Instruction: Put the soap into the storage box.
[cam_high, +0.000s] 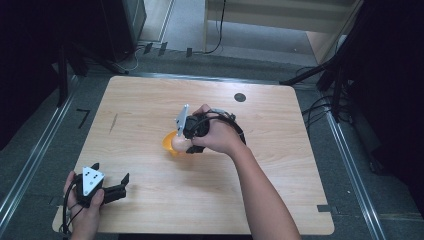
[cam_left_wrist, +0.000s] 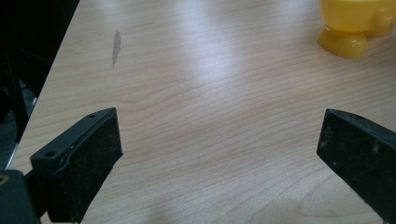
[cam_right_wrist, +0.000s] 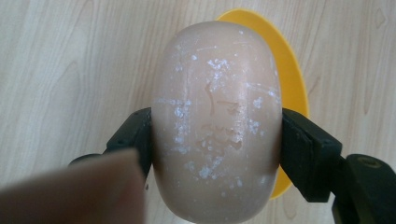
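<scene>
A pale beige egg (cam_right_wrist: 217, 121), scuffed with white flecks, sits between the two black jaws of my right gripper (cam_right_wrist: 217, 144), which is shut on it. Right under the egg is a yellow egg cup (cam_right_wrist: 289, 79), whose rim shows behind the egg. From above, the right gripper (cam_high: 184, 144) points down over the egg (cam_high: 177, 144) and the yellow cup (cam_high: 169, 142) at the table's middle. My left gripper (cam_high: 122, 185) rests near the front left edge, jaws wide open and nothing between them. The left gripper view has the yellow cup (cam_left_wrist: 357, 23) far off at the top right.
The wooden table (cam_high: 280, 165) has a small black round spot (cam_high: 240, 97) near its far edge and a grey smear (cam_left_wrist: 116, 45) on its left side. Dark stands and cables surround the table on the floor.
</scene>
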